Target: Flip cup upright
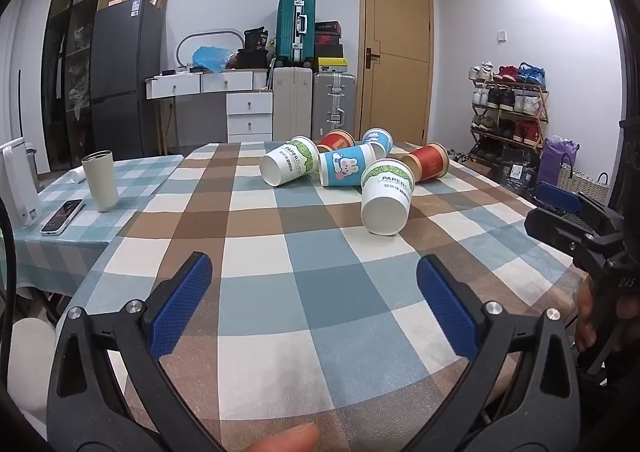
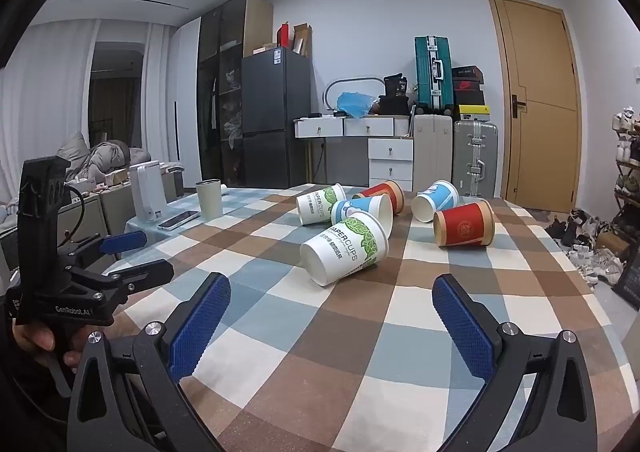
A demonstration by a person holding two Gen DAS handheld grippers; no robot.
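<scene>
On the checked table, six empty paper cups lie tipped; left gripper and right gripper are released.

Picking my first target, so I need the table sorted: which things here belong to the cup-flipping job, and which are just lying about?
Job:
- nearest white cup, on its side
- second white cup, on its side
- two blue cups, on their sides
- two red cups, on their sides
- left claw and right claw, both open

Lying about:
- cream tumbler, upright
- phone
- white appliance
</scene>
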